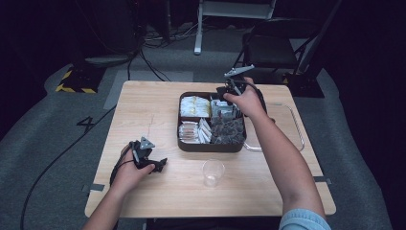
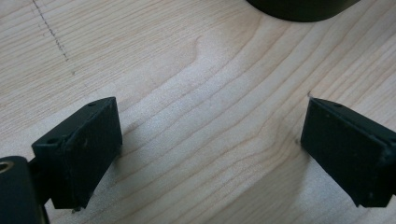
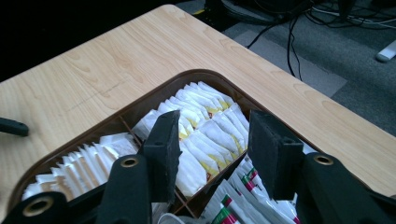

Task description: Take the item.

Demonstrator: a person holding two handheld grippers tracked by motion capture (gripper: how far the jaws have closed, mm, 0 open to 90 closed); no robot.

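Two handheld grippers in play over a light wooden table. Left gripper rests low on the near-left part of the table, well apart from everything else; in the left gripper view its black jaws stand wide apart with bare wood grain between them, gripping nothing. A dark rounded edge shows at the top of that view, can't tell what it is.

Right gripper is up at the far right part of the dark brown compartmented plastic tray, held by the right hand. In the right gripper view its jaws are parted about halfway, hovering above the sachets, nothing between the pads. Contact with the contents: cannot tell.

Tray sits mid-table, toward the far edge. Contents:
- far-left compartment: white sachets with yellow marks, stacked in rows
- near-left compartment: plain white paper sachets, standing on edge
- far-right compartment: white sachets with red and green print, directly under the right gripper
- near-right compartment: dark small packets, too blurred to identify

Clear plastic cup stands upright near the table's front edge, just in front of the tray, not touching. Clear shallow rectangular tray lies to the right of the brown tray, partly under the right forearm.
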